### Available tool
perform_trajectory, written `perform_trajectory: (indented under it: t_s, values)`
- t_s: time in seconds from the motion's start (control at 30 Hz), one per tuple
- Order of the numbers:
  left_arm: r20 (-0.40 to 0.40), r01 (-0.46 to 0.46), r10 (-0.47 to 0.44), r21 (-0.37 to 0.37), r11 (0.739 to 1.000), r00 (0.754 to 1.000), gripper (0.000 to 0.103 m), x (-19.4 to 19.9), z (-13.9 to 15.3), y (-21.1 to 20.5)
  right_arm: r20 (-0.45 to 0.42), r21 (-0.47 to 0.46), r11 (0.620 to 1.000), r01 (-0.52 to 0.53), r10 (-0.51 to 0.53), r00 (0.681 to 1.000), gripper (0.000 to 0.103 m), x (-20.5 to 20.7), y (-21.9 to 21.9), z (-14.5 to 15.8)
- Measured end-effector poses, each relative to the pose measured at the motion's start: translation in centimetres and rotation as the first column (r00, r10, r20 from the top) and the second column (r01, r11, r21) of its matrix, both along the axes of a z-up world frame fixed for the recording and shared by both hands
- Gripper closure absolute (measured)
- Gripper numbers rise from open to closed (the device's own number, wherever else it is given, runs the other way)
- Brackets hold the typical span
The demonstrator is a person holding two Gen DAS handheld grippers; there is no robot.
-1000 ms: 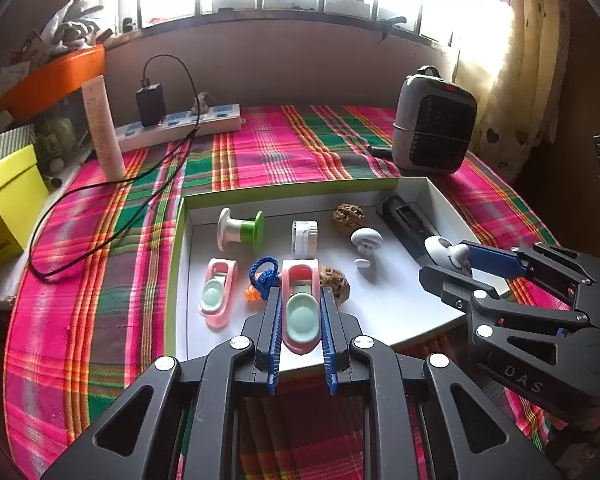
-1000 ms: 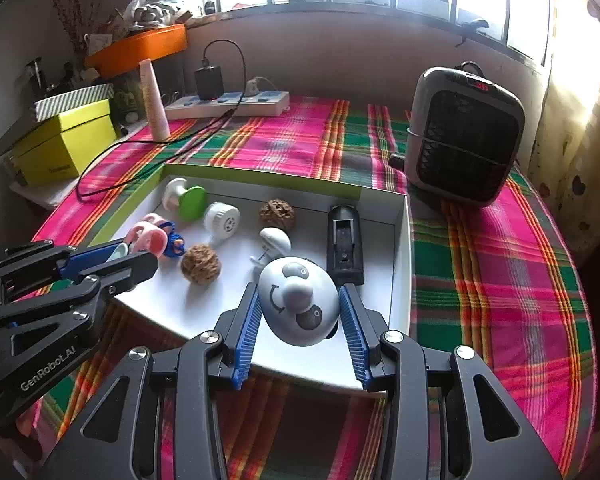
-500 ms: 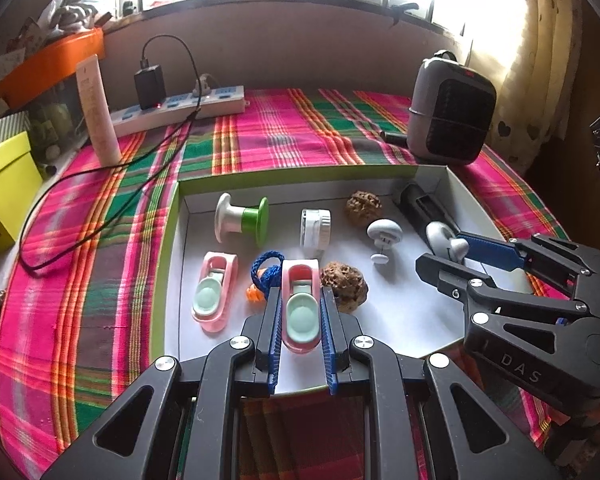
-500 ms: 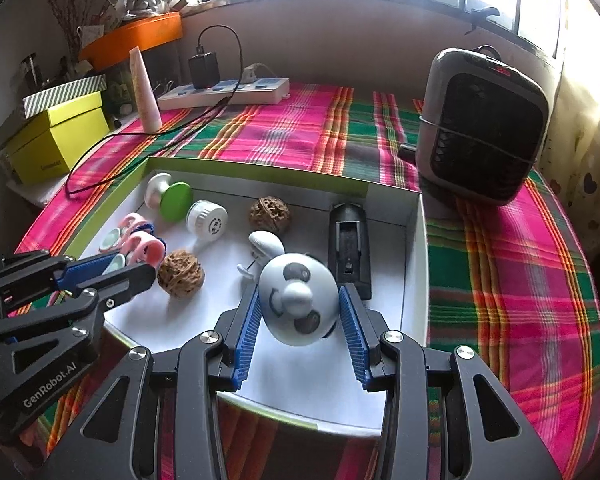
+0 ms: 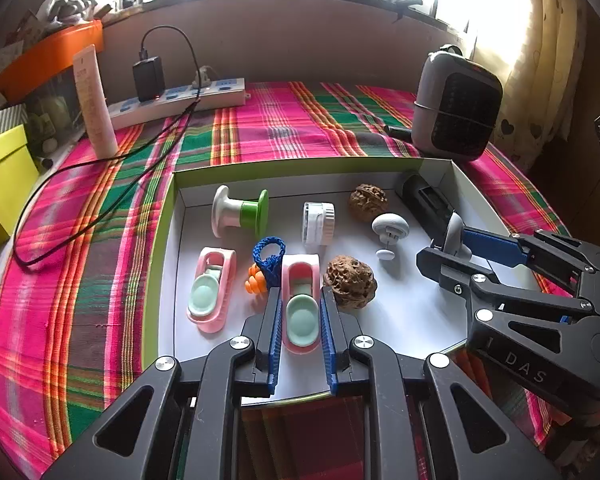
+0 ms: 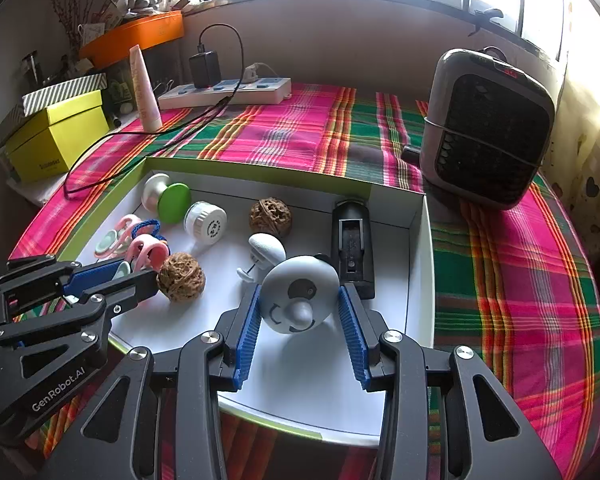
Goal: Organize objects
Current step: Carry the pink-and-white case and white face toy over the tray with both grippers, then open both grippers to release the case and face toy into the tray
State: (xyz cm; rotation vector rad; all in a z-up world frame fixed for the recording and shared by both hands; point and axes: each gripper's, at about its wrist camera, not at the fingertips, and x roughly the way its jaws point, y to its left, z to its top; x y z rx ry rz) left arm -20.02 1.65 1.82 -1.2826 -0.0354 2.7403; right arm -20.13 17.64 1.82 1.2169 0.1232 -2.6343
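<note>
Two toys held over the white tray (image 5: pixel 472 184).
Left gripper (image 5: pixel 300 320) clenched on pink clip (image 5: pixel 300 304), near edge; right gripper (image 6: pixel 300 316) grasping grey round face toy (image 6: pixel 300 294), near right side.

Yellow box (image 5: pixel 0 184) cut off at left edge

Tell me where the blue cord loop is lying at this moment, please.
In the left wrist view the blue cord loop lies in the white tray, left of centre, between the two pink clips, with an orange bead cluster beside it.
</note>
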Motion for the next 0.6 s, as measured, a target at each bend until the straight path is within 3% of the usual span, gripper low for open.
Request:
perform_trajectory:
  t_s: [0.3,0.6]
  values:
    - [0.005,-0.004,0.004,0.003,1.000,1.000,0.086,-0.11,-0.13,-0.08,0.003,0.004,1.000,0.002,-0.002,1.000,0.062,0.02,-0.06,-0.15]
    - [0.003,-0.009,0.009,0.009,1.000,1.000,0.075,-0.03,-0.08,-0.29,0.002,0.012,1.000,0.013,-0.013,1.000,0.062,0.14,-0.09,-0.20]
